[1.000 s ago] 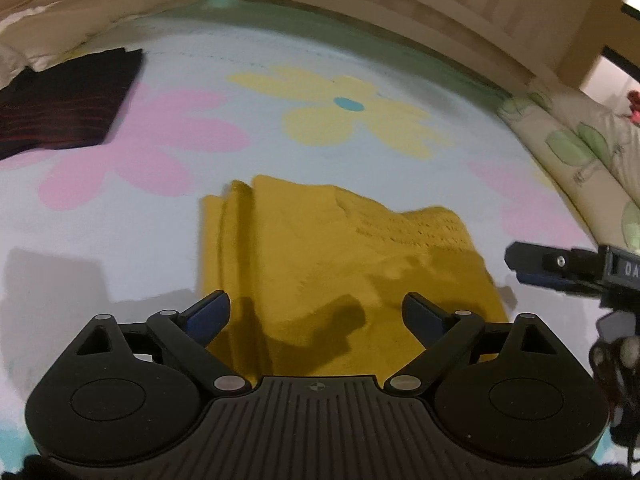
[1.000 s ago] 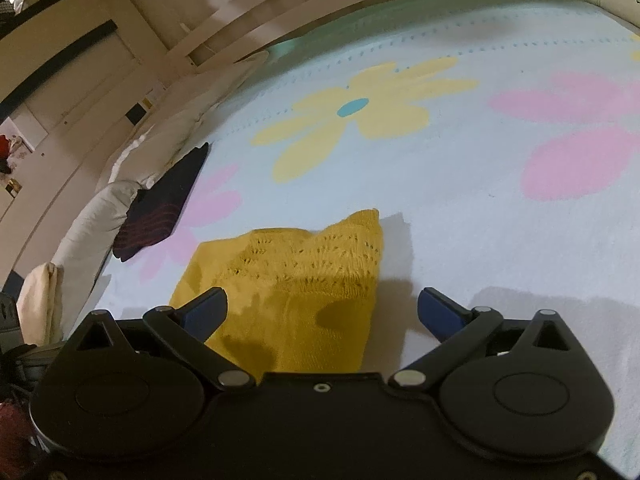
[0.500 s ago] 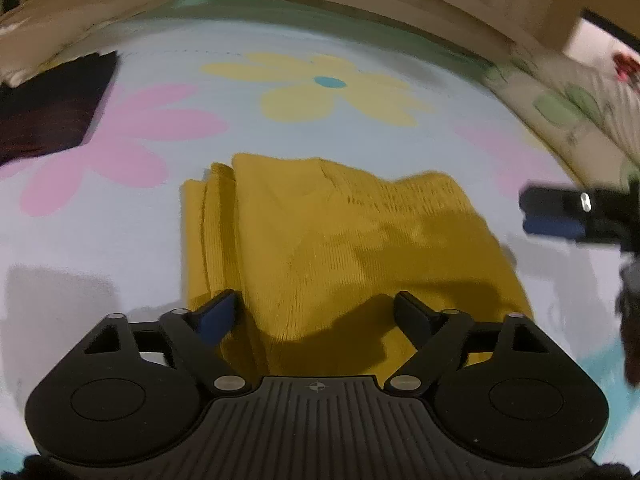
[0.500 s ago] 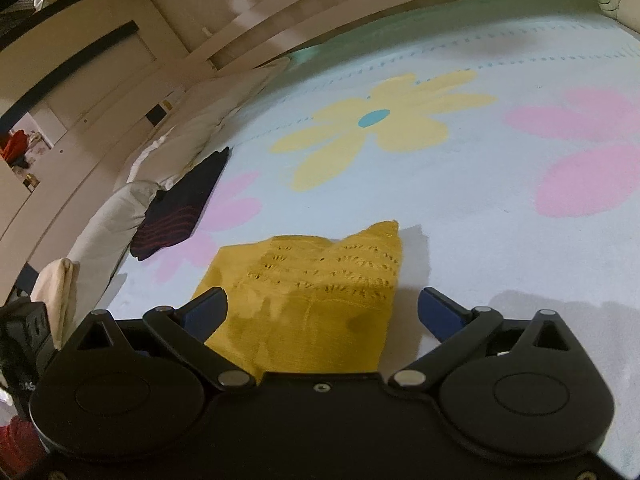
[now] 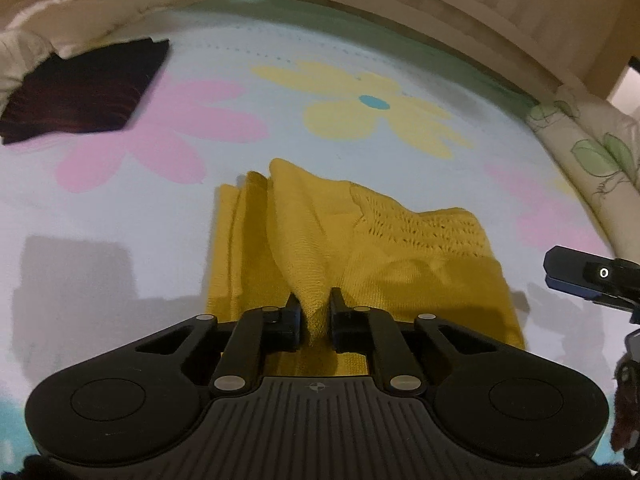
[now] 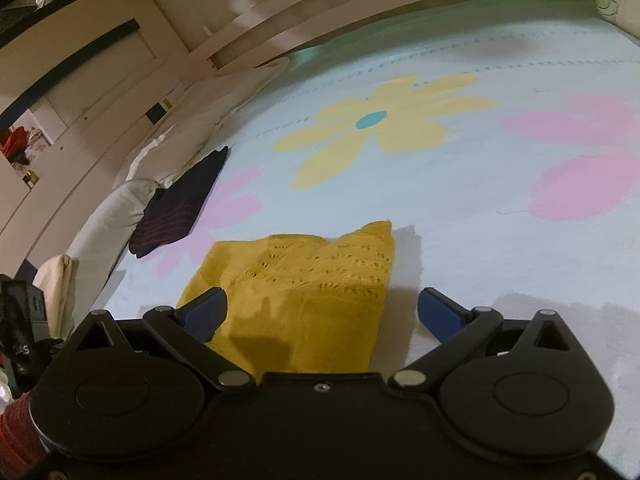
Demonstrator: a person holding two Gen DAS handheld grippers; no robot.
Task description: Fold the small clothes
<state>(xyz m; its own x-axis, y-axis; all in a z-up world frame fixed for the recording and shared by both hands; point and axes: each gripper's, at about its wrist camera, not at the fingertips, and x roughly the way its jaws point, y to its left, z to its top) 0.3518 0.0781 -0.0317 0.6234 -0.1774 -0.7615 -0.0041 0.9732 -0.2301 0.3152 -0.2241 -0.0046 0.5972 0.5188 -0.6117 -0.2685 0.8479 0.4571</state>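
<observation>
Change: since a second ago the left gripper point(image 5: 314, 316) has gone from wide-spread jaws to a narrow gap, and a ridge of the yellow knit point(image 5: 360, 256) now stands pinched up between them; the right gripper point(image 6: 322, 312) is unchanged.
Yellow knit: folded garment lying on the bedsheet point(image 5: 120, 208), near both grippers; plain ribbing on its left part, an openwork pattern on its right part; several folded edges stacked along its left side.
Yellow knit, right view point(image 6: 304, 292): near edge runs under the gripper body; its far right corner pokes up slightly.
Left gripper: jaws closing, pads pressing a raised fold at the near edge of the knit; grasping the knit.
Right gripper: released, blue fingers point(image 6: 438, 314) spread wide; left finger over the knit, right finger over bare sheet; nothing held.
Right gripper, left view point(image 5: 580, 276): one dark finger enters from the right edge, just beside the knit's right border.
Bedsheet: pale blue, printed with a yellow flower point(image 5: 372, 108) beyond the knit and pink flowers point(image 5: 160, 132) to either side.
Dark garment point(image 5: 84, 92): folded, dark with red stripes, at the far left of the sheet, well apart from the knit, touching the white pillows point(image 6: 128, 208).
Leaf-print cushion point(image 5: 592, 160): along the sheet's right edge.
Surround: pale wooden bed frame point(image 5: 440, 4) behind the sheet.
</observation>
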